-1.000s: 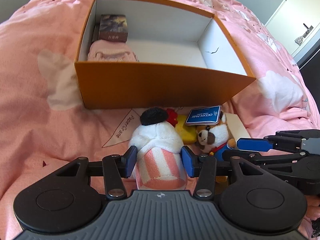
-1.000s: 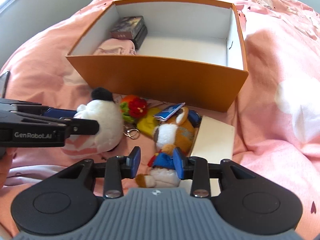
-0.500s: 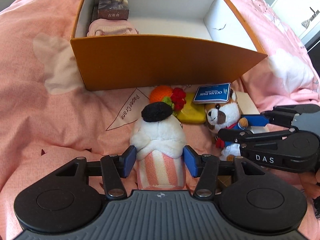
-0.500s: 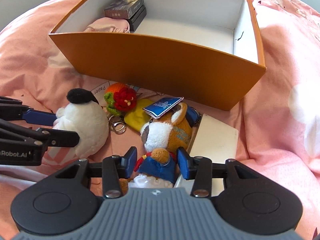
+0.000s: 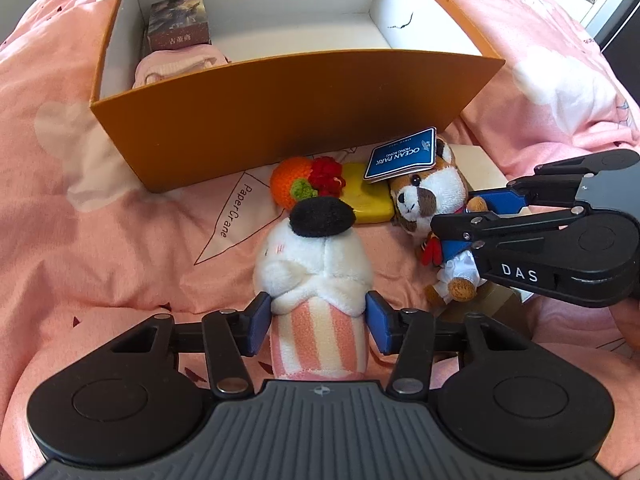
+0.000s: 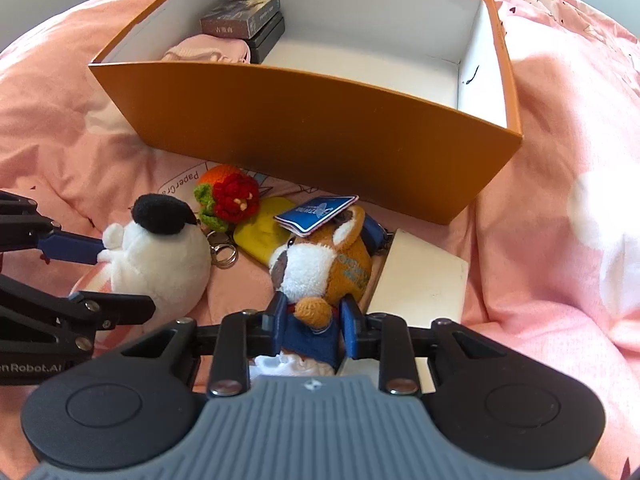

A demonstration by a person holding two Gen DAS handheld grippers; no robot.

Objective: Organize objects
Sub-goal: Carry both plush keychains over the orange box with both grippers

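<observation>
right gripper (image 6: pixel 310 322) closing on plush dog (image 6: pixel 320 268) | tag (image 5: pixel 402 155): "OCEAN PARK"

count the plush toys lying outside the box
2. The white plush lies between the left tongs; the brown plush lies right of it, clamped by the right tongs. Others may be hidden.
</observation>
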